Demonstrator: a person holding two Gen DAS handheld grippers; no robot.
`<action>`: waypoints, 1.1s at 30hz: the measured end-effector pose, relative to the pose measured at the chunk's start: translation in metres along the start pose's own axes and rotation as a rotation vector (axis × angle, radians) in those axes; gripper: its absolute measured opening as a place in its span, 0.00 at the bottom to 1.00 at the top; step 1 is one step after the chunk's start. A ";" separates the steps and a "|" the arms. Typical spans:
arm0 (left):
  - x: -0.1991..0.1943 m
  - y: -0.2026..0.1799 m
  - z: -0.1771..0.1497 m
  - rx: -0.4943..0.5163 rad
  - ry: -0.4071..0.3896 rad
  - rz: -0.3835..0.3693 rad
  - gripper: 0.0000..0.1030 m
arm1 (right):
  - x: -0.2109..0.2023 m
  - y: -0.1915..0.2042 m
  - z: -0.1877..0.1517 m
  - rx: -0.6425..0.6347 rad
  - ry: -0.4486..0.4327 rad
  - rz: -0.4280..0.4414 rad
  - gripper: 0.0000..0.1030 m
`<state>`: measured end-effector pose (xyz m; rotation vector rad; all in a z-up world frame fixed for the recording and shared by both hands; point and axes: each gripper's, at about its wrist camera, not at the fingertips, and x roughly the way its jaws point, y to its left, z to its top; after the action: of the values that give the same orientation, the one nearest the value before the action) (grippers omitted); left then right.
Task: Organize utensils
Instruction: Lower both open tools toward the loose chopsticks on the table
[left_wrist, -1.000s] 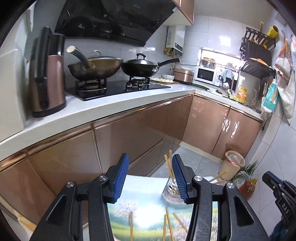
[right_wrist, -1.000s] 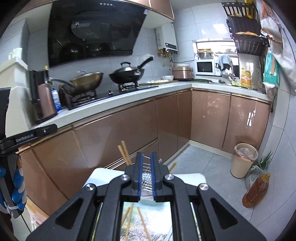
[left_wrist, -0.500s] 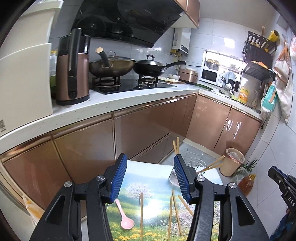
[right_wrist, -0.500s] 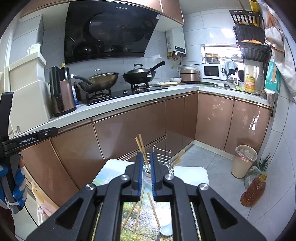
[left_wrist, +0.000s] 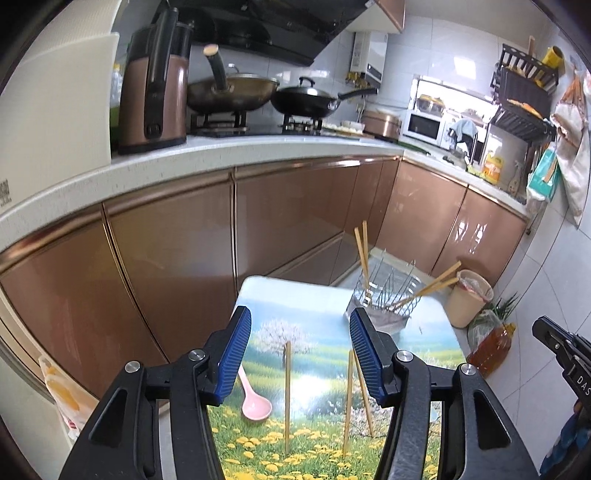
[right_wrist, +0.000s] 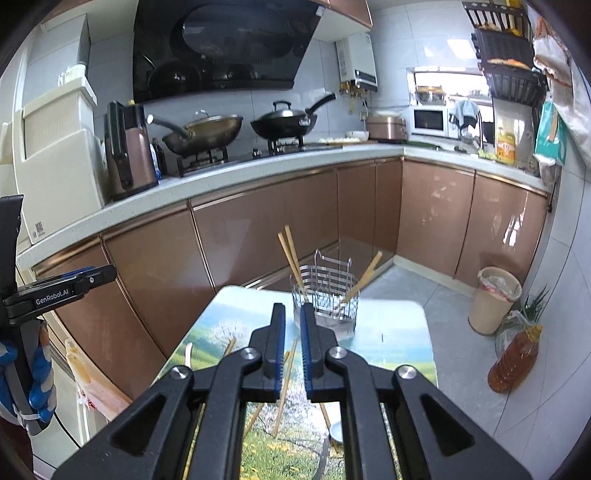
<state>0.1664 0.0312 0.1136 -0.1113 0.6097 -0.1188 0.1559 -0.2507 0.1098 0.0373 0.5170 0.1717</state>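
A small table (left_wrist: 295, 306) with a printed landscape top stands in front of the cabinets. At its far right is a wire utensil holder (left_wrist: 384, 299) (right_wrist: 327, 295) with several chopsticks leaning in it. Loose chopsticks (left_wrist: 287, 391) (right_wrist: 284, 384) lie on the tabletop, and a pink spoon (left_wrist: 255, 404) lies to their left. A small pale spoon bowl (right_wrist: 338, 430) shows near the right gripper. My left gripper (left_wrist: 299, 314) hovers open above the table's near half with nothing between its pads. My right gripper (right_wrist: 291, 308) is shut and empty, pointing at the holder.
Copper-coloured cabinets (left_wrist: 177, 266) run behind and left of the table, under a white counter with a kettle (left_wrist: 155, 81) and two woks. On the floor to the right are a bin (left_wrist: 469, 299) and an oil bottle (left_wrist: 491, 350).
Both grippers have drawn back and sunk, so more of the tabletop shows. The pink spoon and loose chopsticks came into view. The left jaws stand slightly wider.
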 end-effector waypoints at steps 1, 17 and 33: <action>0.002 0.000 -0.002 0.001 0.005 0.002 0.53 | 0.004 -0.001 -0.002 0.003 0.008 0.002 0.08; 0.084 0.019 -0.030 -0.024 0.177 0.035 0.53 | 0.094 -0.005 -0.035 0.020 0.197 0.040 0.08; 0.189 0.031 -0.059 -0.021 0.414 0.051 0.53 | 0.208 -0.004 -0.075 -0.005 0.445 0.070 0.08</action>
<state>0.2880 0.0304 -0.0453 -0.0918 1.0265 -0.0858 0.2973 -0.2192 -0.0569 0.0116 0.9593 0.2522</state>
